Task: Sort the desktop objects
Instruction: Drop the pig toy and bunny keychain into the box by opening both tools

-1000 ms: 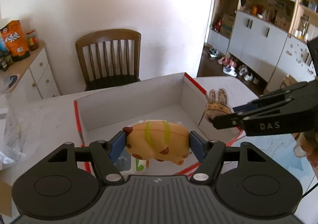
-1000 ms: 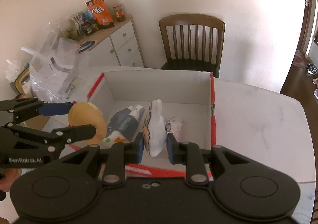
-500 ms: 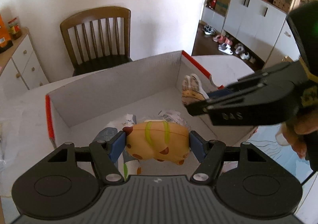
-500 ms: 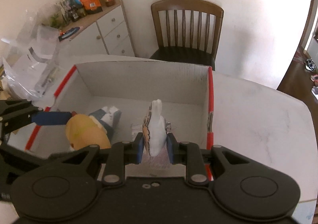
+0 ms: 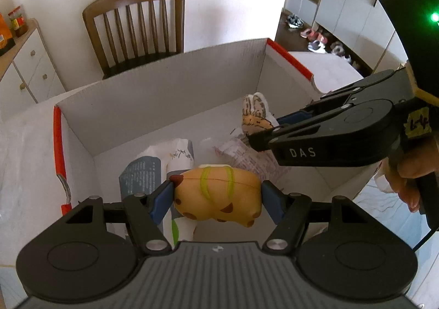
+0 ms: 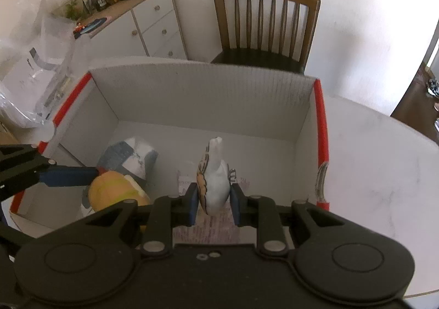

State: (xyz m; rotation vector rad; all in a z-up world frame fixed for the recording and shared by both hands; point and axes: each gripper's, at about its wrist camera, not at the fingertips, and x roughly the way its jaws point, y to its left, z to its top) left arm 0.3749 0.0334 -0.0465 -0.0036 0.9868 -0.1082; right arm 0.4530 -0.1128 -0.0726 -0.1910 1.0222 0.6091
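White marble-look table [image 6: 384, 172] w/ open red-edged cardboard box [image 6: 197, 95] on it; clear plastic bags [image 6: 30, 67] at left.

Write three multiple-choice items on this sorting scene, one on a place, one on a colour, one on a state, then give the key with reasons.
1. Where is the orange toy held by the left tongs?
A. Over the open box
B. On the chair seat
C. On the sideboard

2. What colour are the top edges of the side walls of the box?
A. Blue
B. Red
C. Green

3. What state are the right tongs in?
A. Open and empty
B. Shut on nothing
C. Shut on a flat white figure

Key:
1 A: in the left wrist view the toy hangs between the pads above the box floor.
2 B: both views show red strips along those walls' tops.
3 C: the blue pads press both sides of the flat white figure, which stands upright between them.
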